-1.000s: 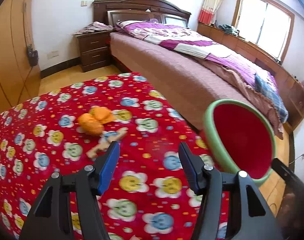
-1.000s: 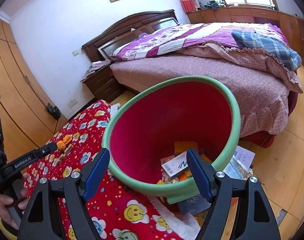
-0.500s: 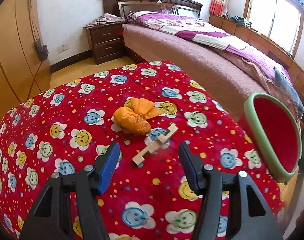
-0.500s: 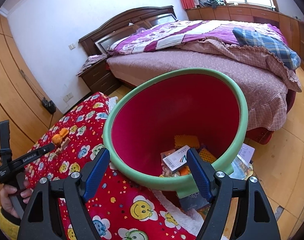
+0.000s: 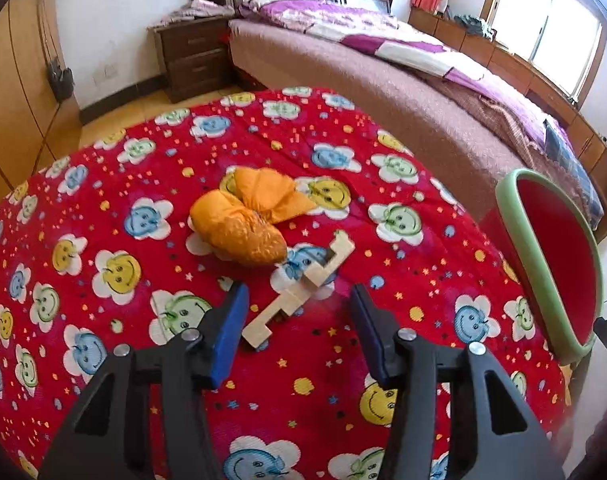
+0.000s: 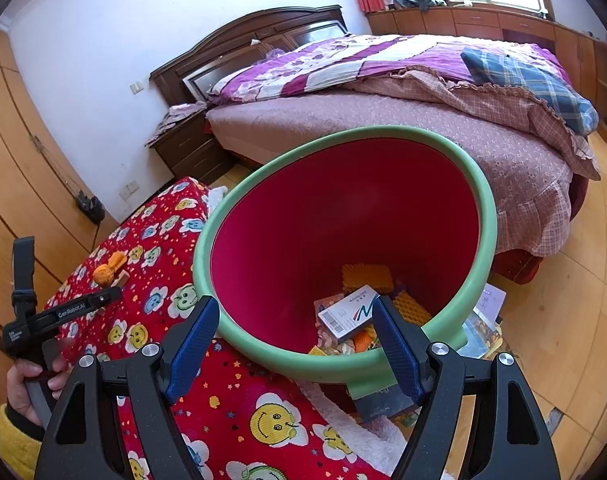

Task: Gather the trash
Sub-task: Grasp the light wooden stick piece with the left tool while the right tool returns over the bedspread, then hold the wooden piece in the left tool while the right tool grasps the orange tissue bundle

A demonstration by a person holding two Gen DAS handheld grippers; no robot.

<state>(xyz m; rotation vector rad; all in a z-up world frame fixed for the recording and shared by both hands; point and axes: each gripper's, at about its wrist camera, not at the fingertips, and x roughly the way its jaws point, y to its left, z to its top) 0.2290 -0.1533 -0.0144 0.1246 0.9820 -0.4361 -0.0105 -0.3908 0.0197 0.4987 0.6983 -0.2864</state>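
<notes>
A pale wooden puzzle piece (image 5: 303, 286) lies on the red smiley-print cloth (image 5: 103, 184), next to a crumpled orange bag (image 5: 243, 224). My left gripper (image 5: 301, 312) hovers low over the wooden piece. Its jaws are closing with the piece's near end between them, and the blue pads (image 5: 233, 320) do not touch it. The green-rimmed red bin (image 6: 343, 224) stands beside the table and holds a small box (image 6: 349, 314) and yellow scraps. My right gripper (image 6: 295, 332) stays wide open over the bin's near rim, gripping nothing. The right wrist view shows the left gripper (image 6: 63, 314) in a hand (image 6: 27, 376).
A large bed (image 5: 383, 80) with a purple quilt runs behind the table, with a dark nightstand (image 5: 191, 56) at its head. Wooden wardrobes (image 5: 11, 92) line the left wall. Papers (image 6: 489, 304) lie on the wooden floor by the bin (image 5: 543, 264).
My left gripper has come forward and down toward the wooden piece and orange bag, and its jaws have narrowed. The right gripper and bin have hardly shifted.
</notes>
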